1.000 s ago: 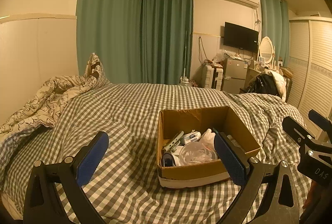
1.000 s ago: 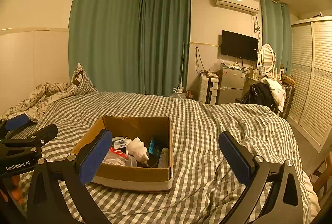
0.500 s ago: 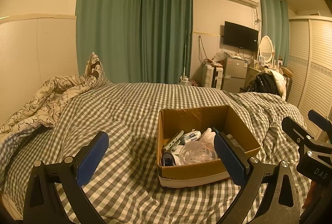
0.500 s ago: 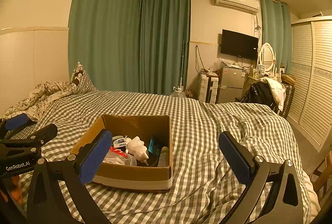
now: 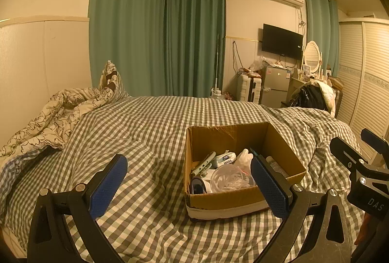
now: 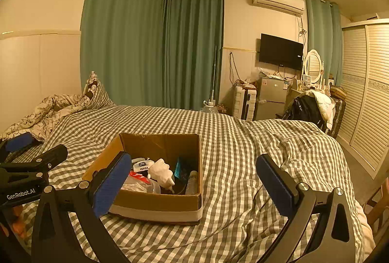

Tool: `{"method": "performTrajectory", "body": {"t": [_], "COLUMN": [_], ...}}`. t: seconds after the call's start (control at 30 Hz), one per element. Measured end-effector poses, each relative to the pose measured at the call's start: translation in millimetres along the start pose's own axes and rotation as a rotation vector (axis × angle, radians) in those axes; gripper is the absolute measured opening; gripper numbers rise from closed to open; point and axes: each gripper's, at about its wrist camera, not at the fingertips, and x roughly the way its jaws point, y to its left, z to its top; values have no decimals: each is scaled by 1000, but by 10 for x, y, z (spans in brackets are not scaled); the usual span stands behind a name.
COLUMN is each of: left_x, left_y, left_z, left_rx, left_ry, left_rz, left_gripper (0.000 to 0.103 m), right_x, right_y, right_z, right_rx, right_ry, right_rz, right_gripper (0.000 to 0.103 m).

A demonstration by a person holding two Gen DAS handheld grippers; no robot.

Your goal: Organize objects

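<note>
An open cardboard box (image 5: pixel 226 199) sits on the checked bed cover; it also shows in the right wrist view (image 6: pixel 155 204). Inside lie a clear plastic bag (image 5: pixel 231 180), a white figurine (image 6: pixel 161 174), a tissue pack (image 6: pixel 143 167), a grey-green clip (image 5: pixel 203 163) and a small bottle (image 6: pixel 192 184). My left gripper (image 5: pixel 189 187) is open and empty, held above the bed just in front of the box. My right gripper (image 6: pixel 194 186) is open and empty, to the right of the box's near side.
The checked bed cover (image 5: pixel 145 131) spreads around the box. A crumpled floral duvet (image 5: pixel 48 122) lies at the left by the wall. Green curtains, a small fridge (image 6: pixel 269 97), a chair with clothes (image 6: pixel 308 109) and a wardrobe stand beyond the bed.
</note>
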Motion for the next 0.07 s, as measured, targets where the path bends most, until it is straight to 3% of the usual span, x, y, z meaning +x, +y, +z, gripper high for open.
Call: {"method": "performTrajectory", "body": {"t": [0.07], "left_x": [-1], "left_y": [-2], "left_z": [-9], "left_rx": [0], "left_ry": [-1], "left_rz": [1], "left_gripper": [103], "right_x": [4], "right_y": [2], "right_z": [-6], "right_rx": [-1], "right_ry": [0], "right_rz": [1], "right_gripper": [103]}}
